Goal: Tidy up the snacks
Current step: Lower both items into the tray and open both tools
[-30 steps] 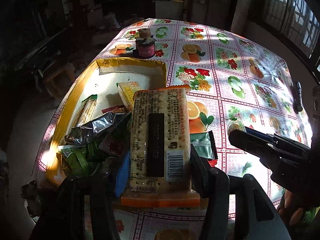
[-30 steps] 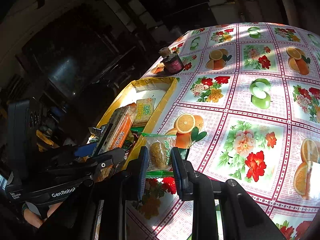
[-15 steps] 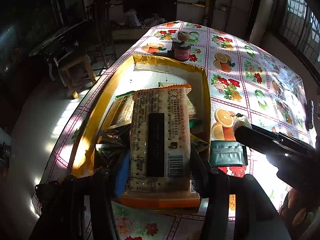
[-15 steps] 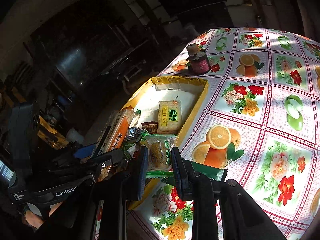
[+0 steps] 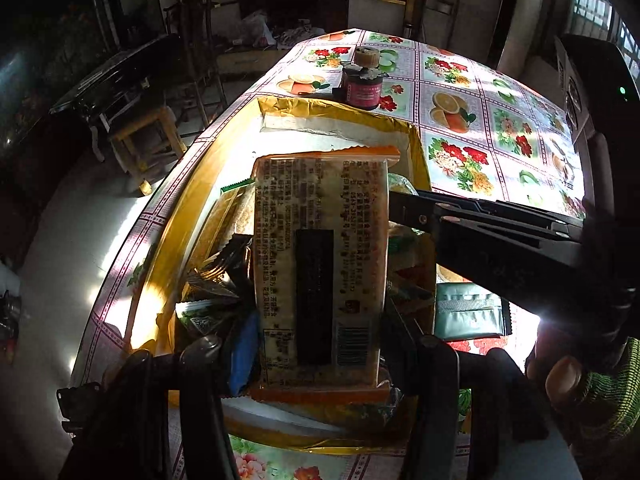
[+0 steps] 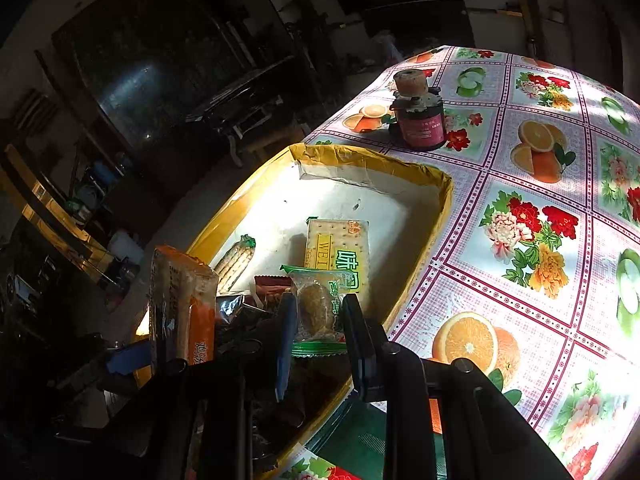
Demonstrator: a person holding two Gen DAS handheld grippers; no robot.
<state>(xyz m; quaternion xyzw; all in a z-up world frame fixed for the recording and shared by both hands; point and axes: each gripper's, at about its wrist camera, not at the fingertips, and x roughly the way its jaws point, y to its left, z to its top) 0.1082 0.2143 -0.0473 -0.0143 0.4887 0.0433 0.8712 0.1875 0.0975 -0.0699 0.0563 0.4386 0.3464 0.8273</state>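
My left gripper (image 5: pixel 316 344) is shut on a long orange-edged cracker pack (image 5: pixel 320 264) and holds it above the yellow-rimmed cardboard box (image 5: pixel 160 236). My right gripper (image 6: pixel 318 320) is shut on a small clear pastry packet with green trim (image 6: pixel 316 308), held over the near end of the same box (image 6: pixel 376 158). The right gripper also shows in the left wrist view (image 5: pixel 400 208), to the right of the cracker pack. The cracker pack shows in the right wrist view (image 6: pixel 180 304) at left. Inside the box lie a yellow biscuit pack (image 6: pixel 336 248), a cracker sleeve (image 6: pixel 236 260) and foil packets (image 5: pixel 216 272).
A dark jar with a pink label (image 6: pixel 420 120) stands on the fruit-patterned tablecloth (image 6: pixel 540 220) just beyond the box's far end. A green pouch (image 5: pixel 468 312) lies on the table right of the box. A wooden stool (image 5: pixel 144 136) stands left of the table.
Both grippers have moved left and forward with their packets, from beside the box's right rim to over the box. Each keeps its hold.
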